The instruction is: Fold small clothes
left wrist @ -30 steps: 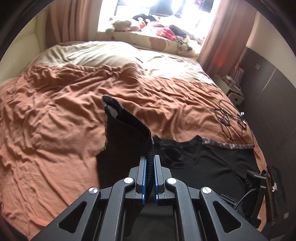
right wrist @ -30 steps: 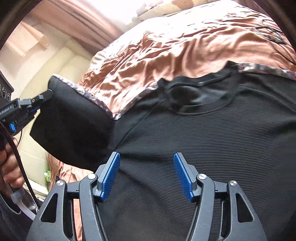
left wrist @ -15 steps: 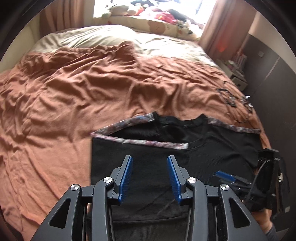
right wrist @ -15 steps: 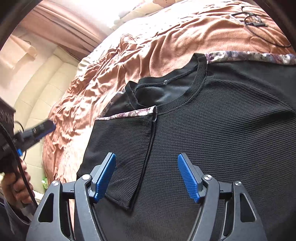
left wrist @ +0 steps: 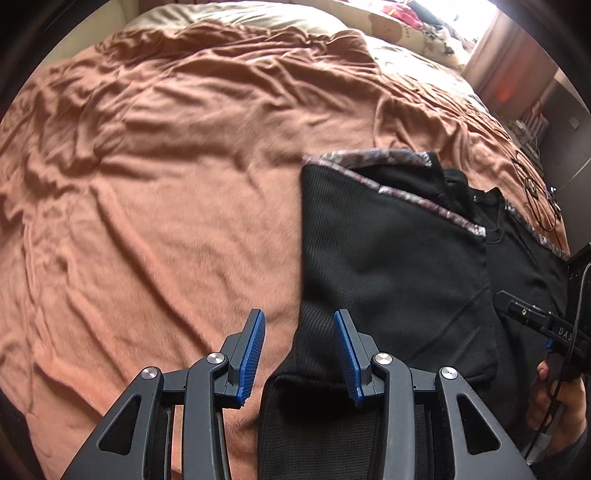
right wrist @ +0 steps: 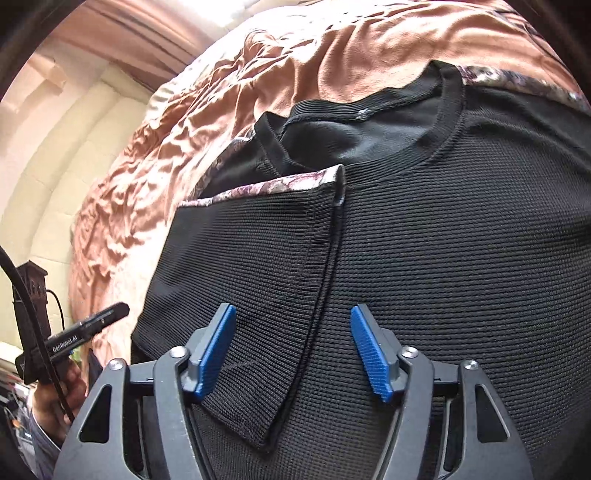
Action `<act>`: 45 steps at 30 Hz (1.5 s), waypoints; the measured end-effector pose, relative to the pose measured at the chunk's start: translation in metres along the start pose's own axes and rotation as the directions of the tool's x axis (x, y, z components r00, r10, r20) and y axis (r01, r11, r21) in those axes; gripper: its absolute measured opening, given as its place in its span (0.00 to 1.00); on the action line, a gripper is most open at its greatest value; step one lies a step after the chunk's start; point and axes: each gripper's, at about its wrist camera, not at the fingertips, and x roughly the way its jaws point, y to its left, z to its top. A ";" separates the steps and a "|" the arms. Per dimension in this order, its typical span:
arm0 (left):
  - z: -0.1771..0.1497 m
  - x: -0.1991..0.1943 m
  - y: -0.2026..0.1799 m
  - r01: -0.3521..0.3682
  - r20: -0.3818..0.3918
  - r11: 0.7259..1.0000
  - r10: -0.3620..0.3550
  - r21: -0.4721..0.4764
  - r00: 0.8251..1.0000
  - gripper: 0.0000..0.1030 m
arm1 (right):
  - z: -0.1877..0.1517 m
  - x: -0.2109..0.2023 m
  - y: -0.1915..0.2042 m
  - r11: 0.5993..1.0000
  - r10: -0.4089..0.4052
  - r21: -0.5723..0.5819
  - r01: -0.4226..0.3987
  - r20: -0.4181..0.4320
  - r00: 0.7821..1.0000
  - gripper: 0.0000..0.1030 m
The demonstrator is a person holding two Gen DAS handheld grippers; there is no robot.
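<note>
Where it shows, the left gripper [right wrist: 110, 314] reads "GenRobot.AI".

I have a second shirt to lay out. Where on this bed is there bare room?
Free: the wide rust bedspread left of the black shirt, up to the cream bedding. Crowded: the shirt's far side, with cables and the right gripper.

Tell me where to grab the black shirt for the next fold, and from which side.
Probably the unfolded sleeve: the black shirt already has one sleeve flap folded over its chest, trimmed edge across. Pinch the other sleeve's patterned edge, coming in from the outer side with the right claw, whose jaws are closing on nothing. The left claw is open, empty.
</note>
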 end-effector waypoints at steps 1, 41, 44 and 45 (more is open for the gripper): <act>-0.005 0.002 0.001 -0.003 -0.001 1.000 0.003 -0.002 1.000 0.40 | 0.000 0.002 0.003 1.000 -0.001 -0.007 0.001 -0.012 1.000 0.44; -0.049 -0.066 -0.077 0.027 0.143 1.000 -0.026 -0.002 0.989 0.89 | -0.043 -0.153 -0.025 0.950 -0.268 -0.127 0.286 0.144 0.953 0.71; -0.048 -0.072 -0.097 0.040 0.164 0.999 -0.042 0.015 0.986 0.95 | -0.049 -0.174 -0.039 0.951 -0.274 -0.105 0.292 0.160 0.949 0.71; -0.048 -0.073 -0.104 0.041 0.171 0.999 -0.043 0.018 0.984 0.95 | -0.051 -0.180 -0.044 0.952 -0.273 -0.097 0.290 0.163 0.948 0.72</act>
